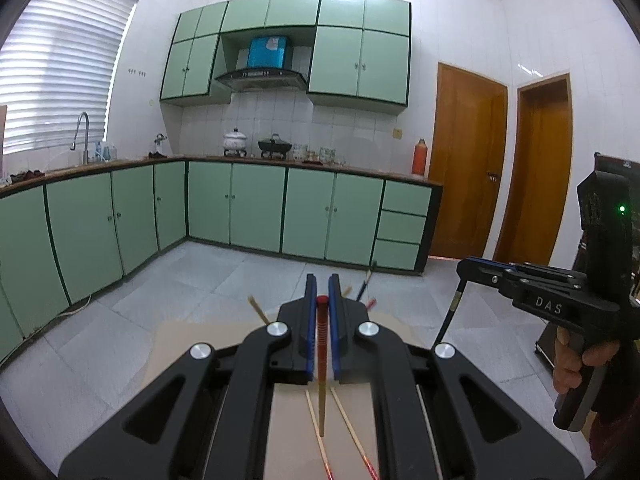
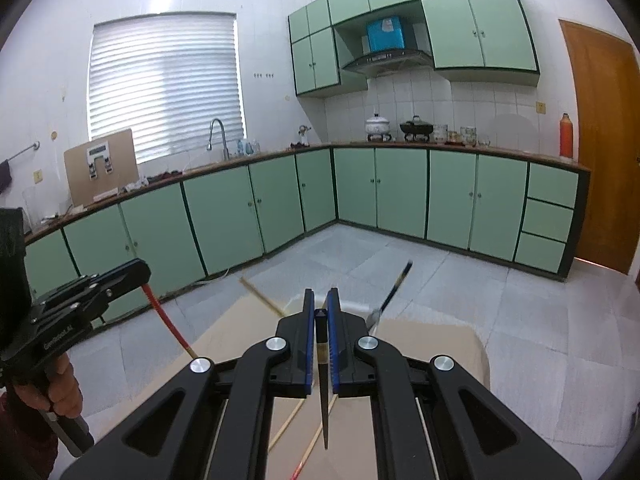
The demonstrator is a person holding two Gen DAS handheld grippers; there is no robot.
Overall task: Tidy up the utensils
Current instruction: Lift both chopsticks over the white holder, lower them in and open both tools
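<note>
Left gripper (image 1: pixel 322 300): blue-padded jaws nearly closed, pinching a red ribbed-handled chopstick (image 1: pixel 321 344), pale tip hanging toward the beige tabletop (image 1: pixel 192 344). Right gripper (image 2: pixel 320 312): jaws nearly closed too, clamped on a black chopstick with a yellowish band (image 2: pixel 322 376), point down. Below both, thin pale bamboo chopsticks (image 1: pixel 316 432) lie loose and crossed on the tabletop. Further out, more sticks stand angled at the table's far edge; their holder cannot be made out. Beyond, green cabinets (image 1: pixel 256 208). Risk: thin round shafts may swivel or slip in the pads; hanging tips could snag loose sticks.
</note>
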